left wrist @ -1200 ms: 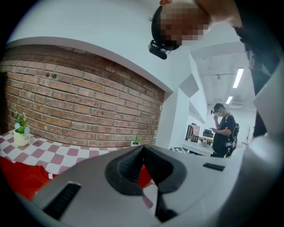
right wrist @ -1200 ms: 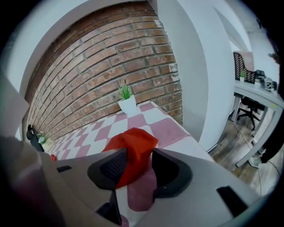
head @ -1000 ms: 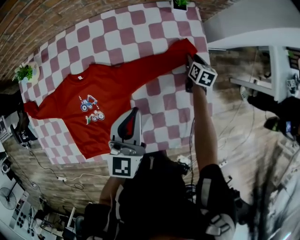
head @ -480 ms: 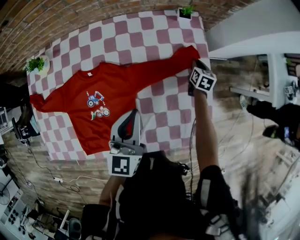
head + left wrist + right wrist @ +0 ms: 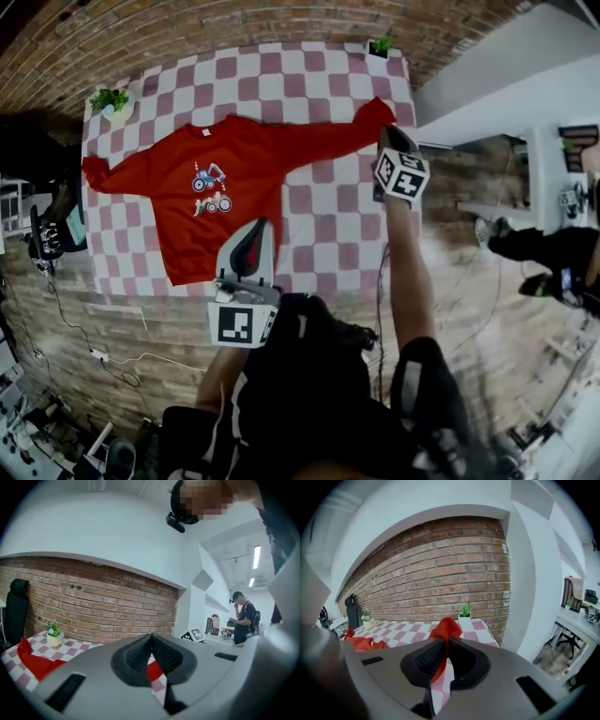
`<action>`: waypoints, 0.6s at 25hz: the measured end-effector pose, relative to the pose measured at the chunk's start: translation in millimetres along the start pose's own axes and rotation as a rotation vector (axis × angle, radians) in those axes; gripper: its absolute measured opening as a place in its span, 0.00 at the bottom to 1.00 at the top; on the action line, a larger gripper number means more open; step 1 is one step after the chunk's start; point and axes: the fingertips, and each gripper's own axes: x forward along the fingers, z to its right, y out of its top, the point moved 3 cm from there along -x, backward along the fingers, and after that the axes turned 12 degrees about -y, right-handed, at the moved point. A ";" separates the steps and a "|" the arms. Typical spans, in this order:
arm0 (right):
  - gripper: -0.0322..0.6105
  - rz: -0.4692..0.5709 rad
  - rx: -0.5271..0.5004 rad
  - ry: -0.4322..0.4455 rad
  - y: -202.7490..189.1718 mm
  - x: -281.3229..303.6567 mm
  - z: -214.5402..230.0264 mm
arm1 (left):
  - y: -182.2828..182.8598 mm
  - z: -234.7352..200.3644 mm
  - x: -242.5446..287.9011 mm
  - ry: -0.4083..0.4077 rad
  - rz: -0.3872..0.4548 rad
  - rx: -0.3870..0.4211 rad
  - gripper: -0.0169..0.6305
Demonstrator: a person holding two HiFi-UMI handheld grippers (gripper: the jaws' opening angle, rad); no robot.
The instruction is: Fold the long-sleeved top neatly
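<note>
Right gripper [image 5: 446,640] just closed on sleeve [image 5: 446,626] of printed red top [image 5: 230,220].

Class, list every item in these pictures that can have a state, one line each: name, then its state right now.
long-sleeved top: unfolded, spread front-up on the checked tablecloth.
sleeve cuff: pinched and lifted off the table.
right gripper: fingers have just been closing, now shut on the sleeve cuff.
left gripper: shut, nothing between its fingers.
checked tablecloth: spread flat.
potted plants: both upright.
</note>
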 end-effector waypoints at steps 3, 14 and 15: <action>0.10 0.047 -0.030 0.035 13.3 -36.7 -19.0 | 5.4 15.8 -35.6 0.022 0.015 0.015 0.04; 0.10 0.129 -0.093 0.186 28.2 -122.5 -98.1 | 13.3 38.2 -160.9 0.190 0.051 0.025 0.04; 0.10 0.132 -0.101 0.197 29.8 -129.9 -106.1 | 14.2 37.4 -171.4 0.201 0.051 0.029 0.04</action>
